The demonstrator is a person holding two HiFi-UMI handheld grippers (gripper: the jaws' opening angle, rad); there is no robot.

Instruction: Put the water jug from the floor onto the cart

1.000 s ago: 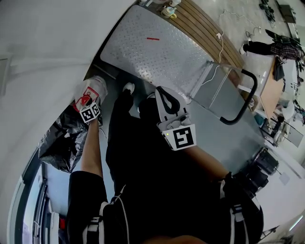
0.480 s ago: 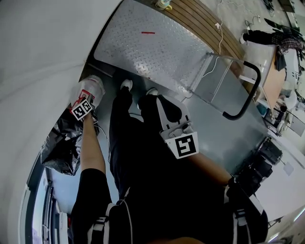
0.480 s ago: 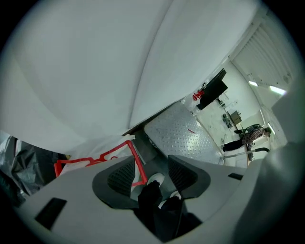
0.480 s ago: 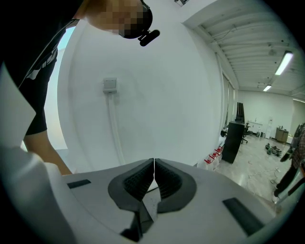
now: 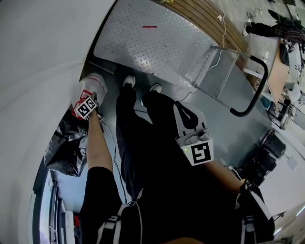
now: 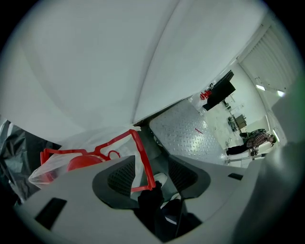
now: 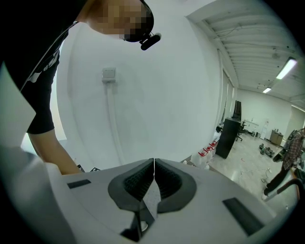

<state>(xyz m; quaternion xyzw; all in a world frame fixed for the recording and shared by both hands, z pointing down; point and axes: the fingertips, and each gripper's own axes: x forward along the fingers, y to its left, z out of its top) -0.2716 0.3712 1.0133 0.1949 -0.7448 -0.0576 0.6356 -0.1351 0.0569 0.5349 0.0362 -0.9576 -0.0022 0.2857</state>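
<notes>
The water jug [image 5: 88, 88] is translucent white with a red cap and a red handle [image 6: 141, 157], and it stands on the floor by the white wall. My left gripper [image 5: 91, 97] is right at it. In the left gripper view the left gripper [image 6: 151, 167] is open, with the red handle's corner passing between the wide-apart jaws. My right gripper [image 5: 181, 106] hangs in front of the person's dark trousers, away from the jug. Its jaws [image 7: 154, 167] are shut with nothing between them. The cart's diamond-plate deck [image 5: 157, 43] lies just beyond the person's feet.
The cart's black push handle [image 5: 251, 93] rises at the right. A crumpled black plastic bag [image 5: 66, 143] lies against the wall below the jug. Wooden slats [image 5: 209, 14] run behind the cart. Several more jugs [image 7: 208, 151] stand far off, and a person [image 6: 255, 140] stands in the distance.
My right gripper has drifted right and down across the head view. The left gripper has stayed at the jug while the view shifted a little.
</notes>
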